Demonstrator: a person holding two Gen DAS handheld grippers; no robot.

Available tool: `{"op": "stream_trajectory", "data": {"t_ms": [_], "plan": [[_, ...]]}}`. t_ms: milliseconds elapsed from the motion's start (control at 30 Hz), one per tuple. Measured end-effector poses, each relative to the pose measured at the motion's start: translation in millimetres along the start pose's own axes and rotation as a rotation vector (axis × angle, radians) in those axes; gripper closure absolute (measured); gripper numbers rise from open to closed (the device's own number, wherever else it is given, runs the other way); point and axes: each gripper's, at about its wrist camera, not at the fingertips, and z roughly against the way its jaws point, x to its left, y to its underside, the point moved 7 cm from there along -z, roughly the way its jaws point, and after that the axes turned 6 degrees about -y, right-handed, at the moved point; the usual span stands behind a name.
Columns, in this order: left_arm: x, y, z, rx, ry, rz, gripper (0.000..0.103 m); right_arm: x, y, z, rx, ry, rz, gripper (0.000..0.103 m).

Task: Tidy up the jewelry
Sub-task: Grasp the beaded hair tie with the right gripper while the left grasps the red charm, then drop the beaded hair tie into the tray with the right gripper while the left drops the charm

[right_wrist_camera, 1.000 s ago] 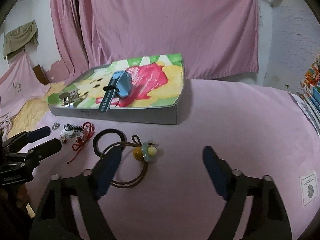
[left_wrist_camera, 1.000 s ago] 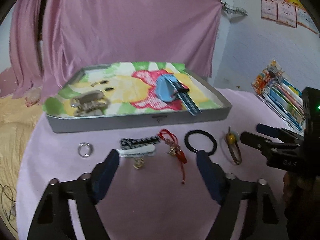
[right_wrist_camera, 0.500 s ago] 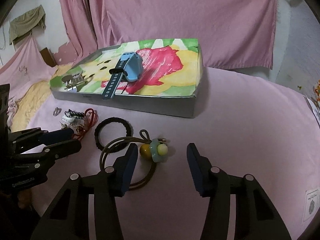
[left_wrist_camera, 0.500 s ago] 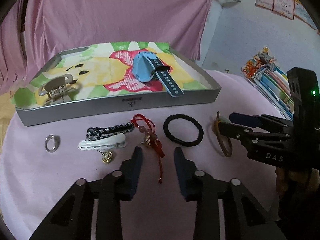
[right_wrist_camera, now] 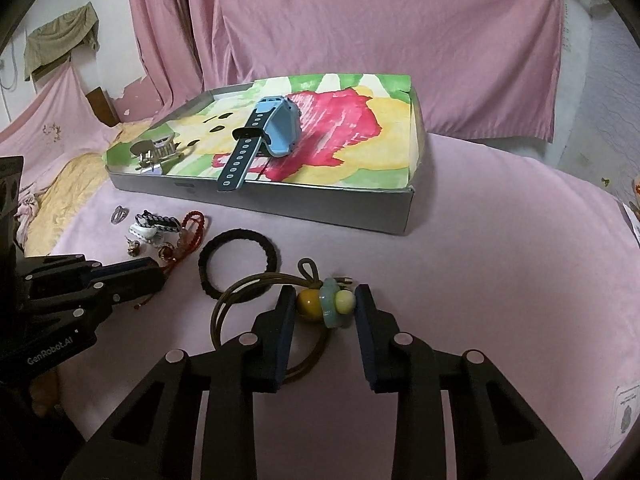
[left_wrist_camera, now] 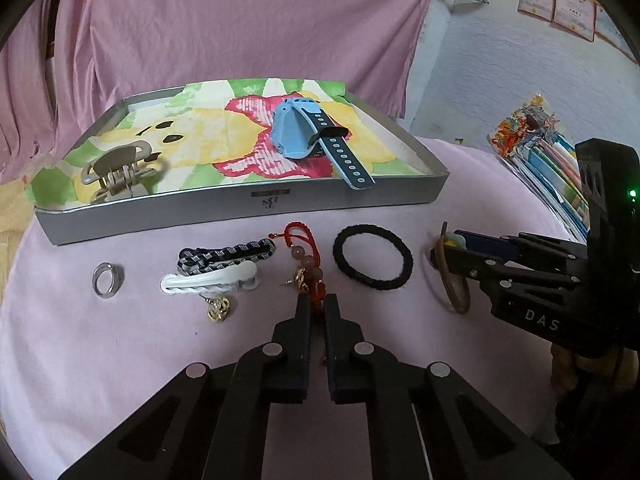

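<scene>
Left gripper: I read it as nearly closed, jaws pinched on the tail of the red braided cord bracelet with pink beads; cord runs between the pads.
Right gripper: partly open, jaws either side of the yellow and pale green beads on the thin brown elastic loop; left pad close to the yellow bead, contact I cannot tell.
Tray: shallow grey box lined with flower-print paper sits at the back of the pink cloth-covered table.
In tray: blue child's watch with dark strap, strap end over the front wall; beige claw hair clip at the left end.
Row in front of tray, my left to right: silver ring, black-and-white braided band, white hair clip touching it, gold earring just below, second gold earring against the red cord, black hair tie.
Crowding: gold earring sits right at the left jaw tips; black hair tie overlaps the brown loop in the right view.
Edge: stack of colourful booklets far right.
</scene>
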Motion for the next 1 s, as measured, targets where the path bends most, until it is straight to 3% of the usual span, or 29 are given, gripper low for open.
{"op": "stream_trajectory", "data": {"t_ms": [300, 467, 867, 1000], "plan": [[-12.4, -6.1, 28.6, -0.083, 0.089, -0.031, 0.098, -0.9, -7.0, 21.8, -0.086, -0.011, -0.017, 0.077], [-11.6, -17.1, 43.9, -0.14, 0.094, -0.029, 0.098, -3.2, -20.8, 35.8, -0.143, 0.0, -0.011, 0.077], [35.7, -73.8, 59.4, -0.307, -0.005, 0.087, 0.098, -8.7, -82.4, 39.5, -0.259, 0.003, 0.012, 0.077], [52.0, -89.2, 52.2, -0.325, -0.033, 0.117, 0.098, -9.5, -100.1, 30.5, -0.27, 0.012, 0.016, 0.077]]}}
